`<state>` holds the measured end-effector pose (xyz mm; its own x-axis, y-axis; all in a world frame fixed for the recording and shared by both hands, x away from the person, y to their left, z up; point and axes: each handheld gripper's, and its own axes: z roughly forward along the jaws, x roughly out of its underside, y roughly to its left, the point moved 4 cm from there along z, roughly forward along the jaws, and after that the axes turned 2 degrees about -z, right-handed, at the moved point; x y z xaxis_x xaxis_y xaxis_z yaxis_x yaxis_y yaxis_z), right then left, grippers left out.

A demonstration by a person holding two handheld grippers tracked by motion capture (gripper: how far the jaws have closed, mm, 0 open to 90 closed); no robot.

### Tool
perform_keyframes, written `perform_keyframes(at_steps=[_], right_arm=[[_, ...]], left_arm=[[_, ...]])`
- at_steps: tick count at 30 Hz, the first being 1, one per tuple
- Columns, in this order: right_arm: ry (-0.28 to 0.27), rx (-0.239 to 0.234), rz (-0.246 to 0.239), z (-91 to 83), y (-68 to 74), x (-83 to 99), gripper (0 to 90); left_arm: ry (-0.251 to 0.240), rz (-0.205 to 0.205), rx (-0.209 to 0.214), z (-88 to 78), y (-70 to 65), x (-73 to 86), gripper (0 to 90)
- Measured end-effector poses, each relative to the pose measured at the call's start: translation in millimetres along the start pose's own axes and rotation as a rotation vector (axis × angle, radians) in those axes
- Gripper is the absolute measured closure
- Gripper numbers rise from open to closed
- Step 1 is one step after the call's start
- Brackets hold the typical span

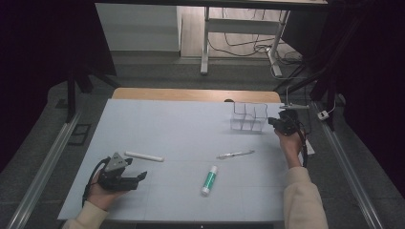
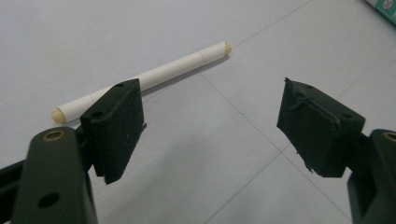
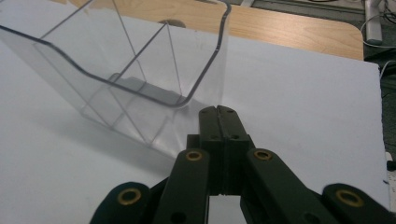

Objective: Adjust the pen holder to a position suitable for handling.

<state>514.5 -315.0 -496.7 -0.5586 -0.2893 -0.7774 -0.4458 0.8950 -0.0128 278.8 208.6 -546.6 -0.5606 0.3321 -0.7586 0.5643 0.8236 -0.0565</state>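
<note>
table: I see the pale work surface [image 1: 157, 124] with four things on it, all well apart; wooden edge at the far side.
organizer: clear divided box [image 1: 249, 117] at far right of the table, upright, compartments look empty as far as I can tell. In the right gripper view its near corner [image 3: 196, 100] sits right at my jaw tips; touching or just short, can't tell.
right gripper: [image 1: 282, 123] just beside the organizer's right wall, jaws fully closed, pads pressed together with nothing between them [image 3: 218, 114].
left gripper: [image 1: 125, 179] near left of the table, resting low, jaws spread wide and empty [image 2: 210, 123].
glue stick: green and white tube [image 1: 209, 180] near centre front, lying flat.
white stick: paper-wrapped rod [image 1: 143, 156] lying flat just past my left jaws; in the left gripper view [image 2: 154, 79] it runs behind the left pad, not between the pads.
pen: thin clear one [image 1: 235, 154] lying mid-table, between glue stick and organizer.
step, my read: closed right jaws used as a pusher to nudge or steady the organizer.
how to do it well: keep tips low on the wall near the base so it slides, not tips; push slow and square. Then left goes for the white stick: centre it between the pads before closing.
</note>
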Motion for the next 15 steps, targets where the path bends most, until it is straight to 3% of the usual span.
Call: perform_keyframes(at_steps=[15], right_arm=[[-0.01, -0.023, 0.027, 18.7, -8.8, -10.2, 89.0]], left_arm=[[0.002, -0.007, -0.001, -0.2, 2.2, 0.9, 22.4]])
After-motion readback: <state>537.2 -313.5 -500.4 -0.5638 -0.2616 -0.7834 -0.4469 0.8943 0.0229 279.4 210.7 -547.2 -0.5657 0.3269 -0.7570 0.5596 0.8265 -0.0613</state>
